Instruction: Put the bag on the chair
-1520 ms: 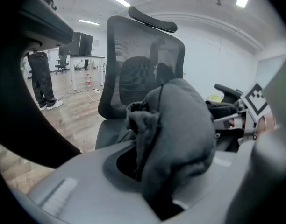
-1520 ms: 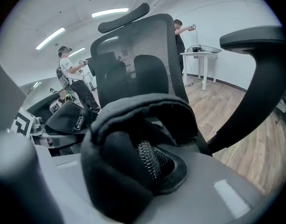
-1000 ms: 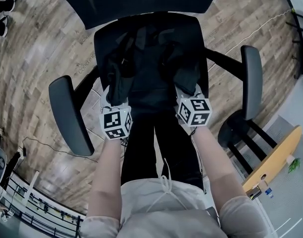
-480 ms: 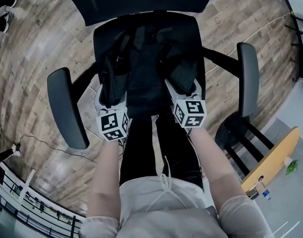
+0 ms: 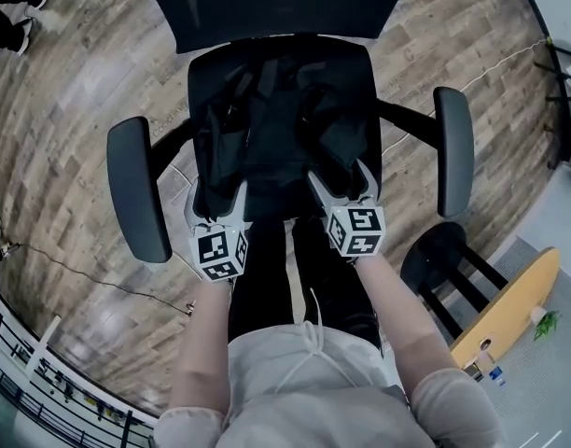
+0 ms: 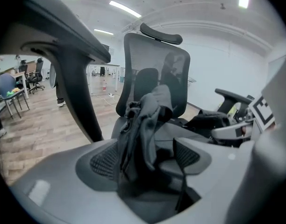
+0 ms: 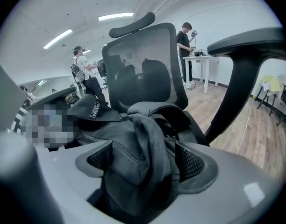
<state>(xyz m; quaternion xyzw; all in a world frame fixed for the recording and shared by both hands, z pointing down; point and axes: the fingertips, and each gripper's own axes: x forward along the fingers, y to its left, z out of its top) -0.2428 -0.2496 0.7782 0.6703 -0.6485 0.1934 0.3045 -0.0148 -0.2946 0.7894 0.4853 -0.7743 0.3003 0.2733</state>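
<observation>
The black chair [image 5: 136, 189] bears the limp, crumpled black bag [image 5: 276, 129] across its seat. At its near edge the left gripper [image 5: 217, 199] and right gripper [image 5: 343, 183] have just opened wide, slack fabric standing unpinched between each one's jaws.

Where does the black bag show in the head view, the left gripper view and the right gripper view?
Head view: upper centre, the bag lies on the chair seat.
Left gripper view: centre, the bag as bunched fabric.
Right gripper view: lower centre.
Shared landmark: the mesh backrest, behind the bag.
</observation>
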